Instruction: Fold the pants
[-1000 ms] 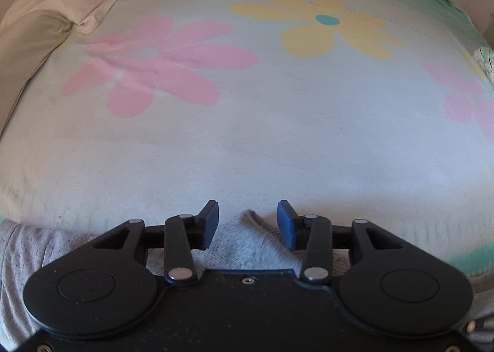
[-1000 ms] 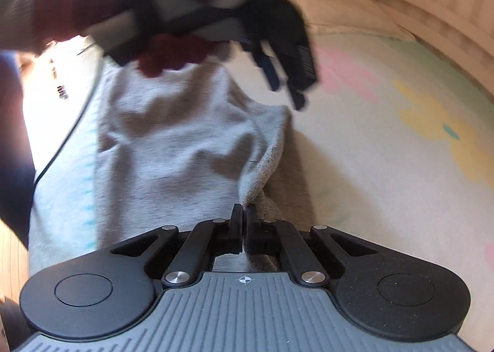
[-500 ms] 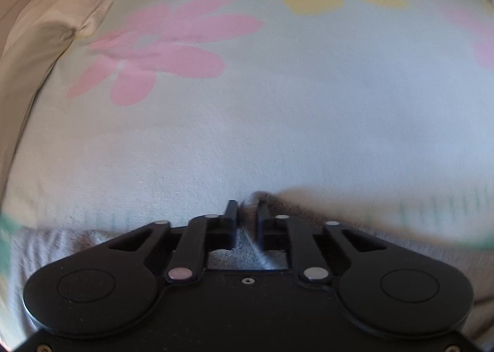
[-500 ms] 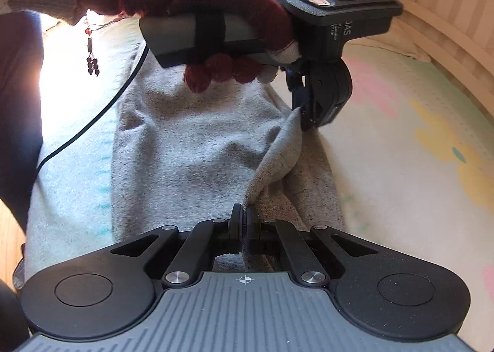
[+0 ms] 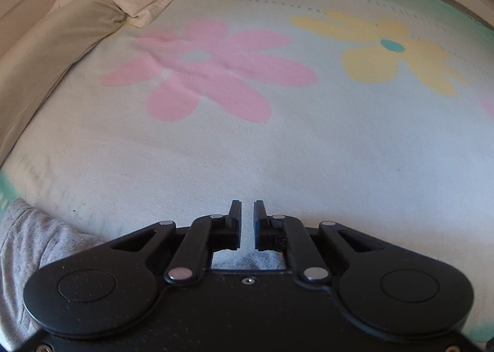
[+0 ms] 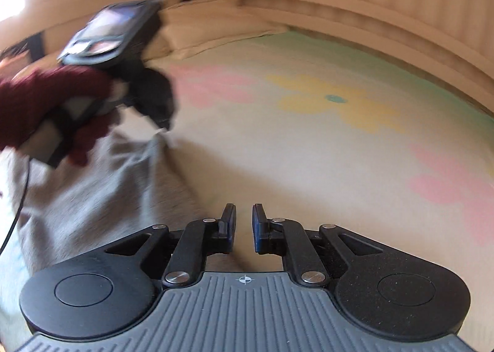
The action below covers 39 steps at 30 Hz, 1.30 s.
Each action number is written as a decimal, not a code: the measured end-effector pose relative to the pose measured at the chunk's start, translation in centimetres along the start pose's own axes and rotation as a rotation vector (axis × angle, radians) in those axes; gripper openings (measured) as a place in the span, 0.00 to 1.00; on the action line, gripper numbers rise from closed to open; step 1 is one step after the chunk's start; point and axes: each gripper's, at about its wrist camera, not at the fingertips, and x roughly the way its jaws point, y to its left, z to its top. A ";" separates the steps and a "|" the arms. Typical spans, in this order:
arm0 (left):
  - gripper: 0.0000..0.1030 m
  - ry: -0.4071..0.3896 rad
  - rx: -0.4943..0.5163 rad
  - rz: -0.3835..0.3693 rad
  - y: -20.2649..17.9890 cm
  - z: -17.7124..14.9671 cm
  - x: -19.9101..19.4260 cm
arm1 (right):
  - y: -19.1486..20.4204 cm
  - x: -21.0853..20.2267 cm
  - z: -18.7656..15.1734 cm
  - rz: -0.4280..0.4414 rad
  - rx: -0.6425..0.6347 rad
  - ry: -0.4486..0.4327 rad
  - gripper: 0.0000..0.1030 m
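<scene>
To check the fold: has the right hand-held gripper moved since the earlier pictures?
Yes. The right hand-held gripper swung away from the grey fabric pants toward the yellow flower print; its jaws have just been opening, nothing between them.

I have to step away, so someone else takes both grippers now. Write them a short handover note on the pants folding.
Left gripper: jaws have just been closing; shut on a raised edge of the grey pants.
Right gripper: jaws have just been opening; open, nothing between them, over the flowered blanket.
Pants: on the blanket's near side, one edge tented up.
Done: left has its grip.
Left to do: probably regrip with the right, carry the fold over, lay it flat.
</scene>
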 end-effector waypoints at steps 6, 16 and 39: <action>0.19 -0.039 0.134 -0.086 -0.8 -2.9 -4.7 | 0.9 -1.1 -1.0 0.247 0.071 0.115 0.14; 0.39 0.108 0.217 -0.153 0.0 -7.3 -2.0 | -4.9 3.0 -4.6 -0.237 0.132 0.329 0.14; 0.45 0.251 0.500 -0.308 -2.3 -18.0 -9.4 | -19.3 -12.9 -13.9 -0.458 0.598 0.425 0.15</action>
